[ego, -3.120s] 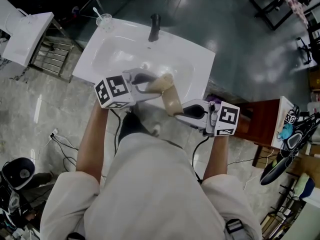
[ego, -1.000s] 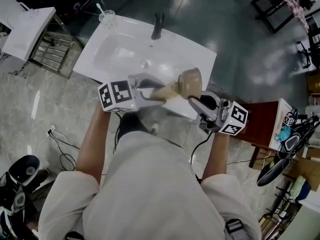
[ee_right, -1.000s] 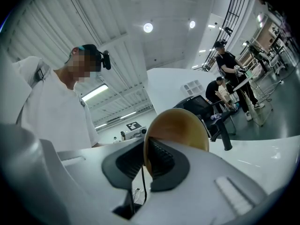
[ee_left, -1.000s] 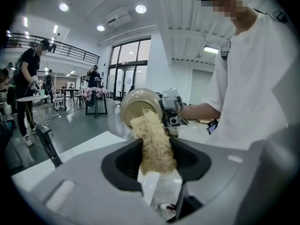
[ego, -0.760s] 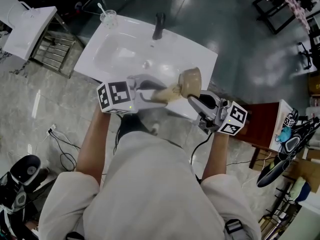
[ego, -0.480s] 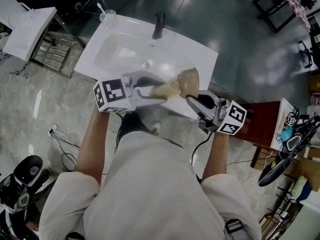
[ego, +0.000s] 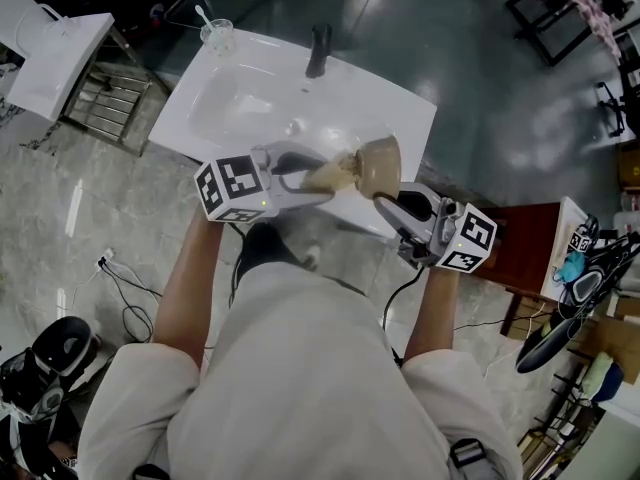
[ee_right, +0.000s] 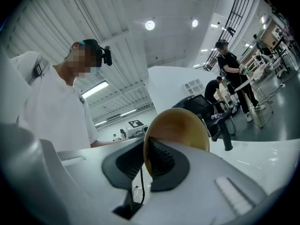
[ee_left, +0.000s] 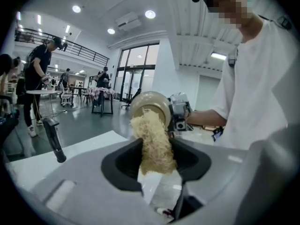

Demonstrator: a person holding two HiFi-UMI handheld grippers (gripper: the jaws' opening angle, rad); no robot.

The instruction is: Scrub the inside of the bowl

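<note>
A tan bowl (ego: 380,164) is held on its side over the front edge of the white sink (ego: 240,103), its opening turned to the left. My right gripper (ego: 384,200) is shut on its rim; in the right gripper view the rim (ee_right: 146,158) sits between the ribbed pads and the bowl (ee_right: 180,125) rises above them. My left gripper (ego: 318,180) is shut on a beige fibrous scrubber (ego: 332,174). In the left gripper view the scrubber (ee_left: 152,142) sticks out from the jaws and its tip reaches into the bowl (ee_left: 149,106).
A black faucet (ego: 316,50) stands at the sink's back edge, with a clear cup (ego: 216,35) holding a stick at the back left corner. A white cabinet with a metal rack (ego: 60,68) stands left. A brown stand (ego: 520,243) sits right.
Three seconds ago the bowl was lower with the scrubber above it. In the last second the bowl stays tipped sideways and the left gripper shifts slightly left and back with the scrubber at the bowl's opening.
</note>
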